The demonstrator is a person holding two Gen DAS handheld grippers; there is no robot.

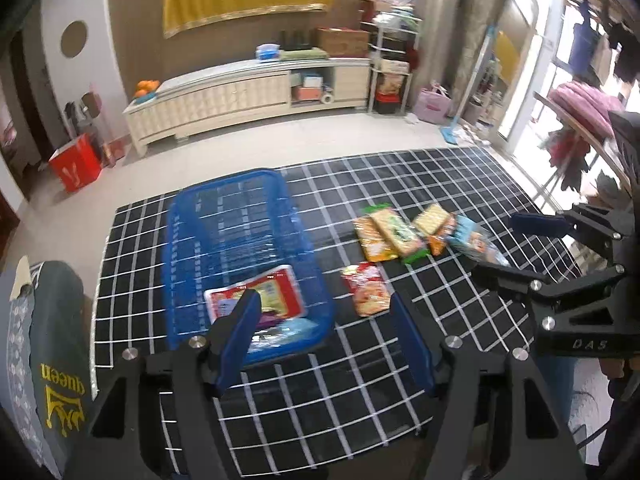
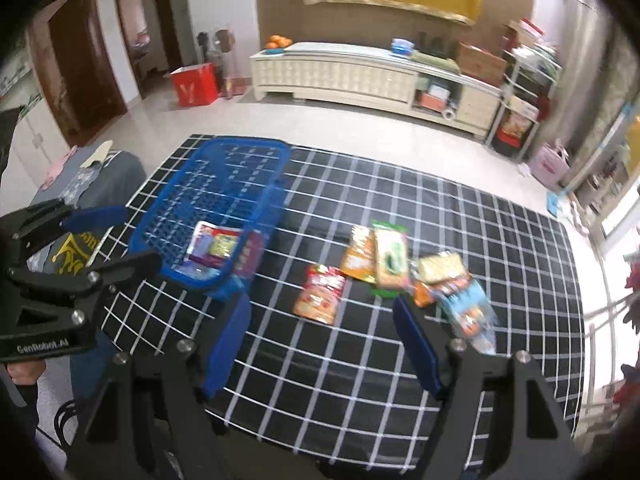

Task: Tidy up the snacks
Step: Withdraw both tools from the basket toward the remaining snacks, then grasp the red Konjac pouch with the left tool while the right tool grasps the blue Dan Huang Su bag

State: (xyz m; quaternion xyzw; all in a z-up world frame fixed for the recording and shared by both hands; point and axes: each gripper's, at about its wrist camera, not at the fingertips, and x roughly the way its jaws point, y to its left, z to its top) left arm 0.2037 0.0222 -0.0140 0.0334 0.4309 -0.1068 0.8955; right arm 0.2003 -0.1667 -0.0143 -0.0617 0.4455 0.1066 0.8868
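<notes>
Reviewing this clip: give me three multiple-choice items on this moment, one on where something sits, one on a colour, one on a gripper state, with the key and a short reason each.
1. Where is the red-edged snack pack?
A. inside the basket
B. on the cloth beside the basket
C. in the right gripper

2. What colour is the basket?
A. green
B. blue
C. white

3. How does the left gripper stand?
A. shut on a packet
B. open, holding nothing
C. shut, empty

Key:
1 A, the pack lies on the basket floor at its near end, within the walls.
2 B, its mesh walls and rim are blue in both views.
3 B, its blue pads are spread wide apart with only the checked tablecloth showing between them.
</notes>
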